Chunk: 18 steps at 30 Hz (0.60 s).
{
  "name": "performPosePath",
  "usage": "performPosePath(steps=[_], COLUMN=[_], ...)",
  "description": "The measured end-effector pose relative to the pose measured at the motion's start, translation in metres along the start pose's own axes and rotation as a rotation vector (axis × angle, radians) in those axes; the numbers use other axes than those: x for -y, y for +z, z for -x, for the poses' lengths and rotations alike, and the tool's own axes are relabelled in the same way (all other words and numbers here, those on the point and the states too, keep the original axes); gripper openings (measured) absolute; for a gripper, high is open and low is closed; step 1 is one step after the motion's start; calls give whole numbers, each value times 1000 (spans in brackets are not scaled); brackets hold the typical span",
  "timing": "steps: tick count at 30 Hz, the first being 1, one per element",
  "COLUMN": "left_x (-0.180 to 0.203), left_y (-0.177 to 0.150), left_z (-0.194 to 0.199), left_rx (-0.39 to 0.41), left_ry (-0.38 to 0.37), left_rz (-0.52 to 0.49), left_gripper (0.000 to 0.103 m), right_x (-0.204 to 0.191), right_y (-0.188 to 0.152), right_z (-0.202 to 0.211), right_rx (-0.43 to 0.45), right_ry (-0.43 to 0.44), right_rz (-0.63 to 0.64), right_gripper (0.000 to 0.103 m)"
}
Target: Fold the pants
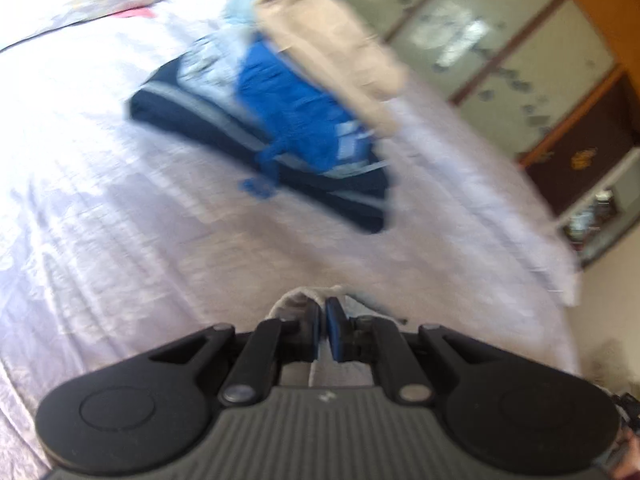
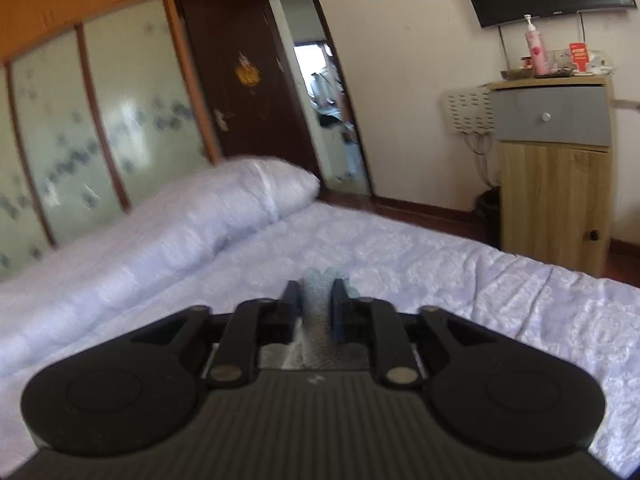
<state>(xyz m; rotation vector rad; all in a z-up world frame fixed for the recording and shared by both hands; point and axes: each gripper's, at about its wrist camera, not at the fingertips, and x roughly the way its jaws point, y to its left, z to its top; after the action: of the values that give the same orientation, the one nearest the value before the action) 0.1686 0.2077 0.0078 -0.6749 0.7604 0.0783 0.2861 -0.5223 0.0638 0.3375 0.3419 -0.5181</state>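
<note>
Nearest the lens in the left wrist view, the left gripper [image 1: 323, 330] sits at lower centre, jaws drawn almost together on a bunched fold of pale grey fabric, the pants [image 1: 294, 300]; only a small hump of cloth shows above the pads, so their long axis and heading cannot be read here. Upper left to centre of that frame: the white bed sheet [image 1: 100, 200], then a stack of folded clothes [image 1: 276, 128] (navy, light blue, bright blue, cream), well apart from the gripper; view is motion-blurred. Wardrobe doors [image 1: 480, 40] fill the upper right. In the right wrist view, the right gripper [image 2: 316, 308] at lower centre pinches a thicker wad of the same grey knit, with a ruffled edge poking out past the fingertips; jaws stand narrowly apart with cloth filling the gap. Rolled white quilt [image 2: 180, 216] lies left of centre, wooden cabinet [image 2: 556, 168] at right. Judgement: pants are light, soft, limp, no stiffness; will sag between the two grips, so hold at hem or waistband corners and keep tension. Garment likely spans between the grippers, below both views; orientation unconfirmed.
</note>
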Motion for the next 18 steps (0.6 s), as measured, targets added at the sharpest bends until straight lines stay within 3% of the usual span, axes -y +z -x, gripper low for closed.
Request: performPosePath(steps=[1, 2, 4, 6, 10, 14, 16, 18], left_x=[-7, -15, -28, -33, -37, -32, -26, -22], left_y=[-3, -6, -11, -13, -19, -38, -51, -66], left_z=[-9, -15, -16, -8, 20, 52, 63, 71], left_rx=[-35, -66, -92, -97, -115, -166, -213, -266], left_ry=[26, 28, 0, -12, -71, -150, -194, -221], left_rz=[23, 61, 116, 113, 82, 27, -3, -22], left_gripper=[8, 12, 17, 26, 30, 56, 61, 74], right_x=[-7, -12, -15, -8, 20, 72, 98, 114], right_y=[-7, -18, -39, -52, -66, -67, -72, -80], right_z=[-13, -25, -24, -11, 19, 42, 45, 45], right_rx=[-73, -141, -168, -183, -218, -250, -290, -339], right_ry=[-50, -80, -73, 15, 99, 85, 67, 84], right_rz=[47, 92, 117, 69, -38, -199, -312, -397], right_gripper=[63, 66, 66, 66, 66, 66, 66, 66])
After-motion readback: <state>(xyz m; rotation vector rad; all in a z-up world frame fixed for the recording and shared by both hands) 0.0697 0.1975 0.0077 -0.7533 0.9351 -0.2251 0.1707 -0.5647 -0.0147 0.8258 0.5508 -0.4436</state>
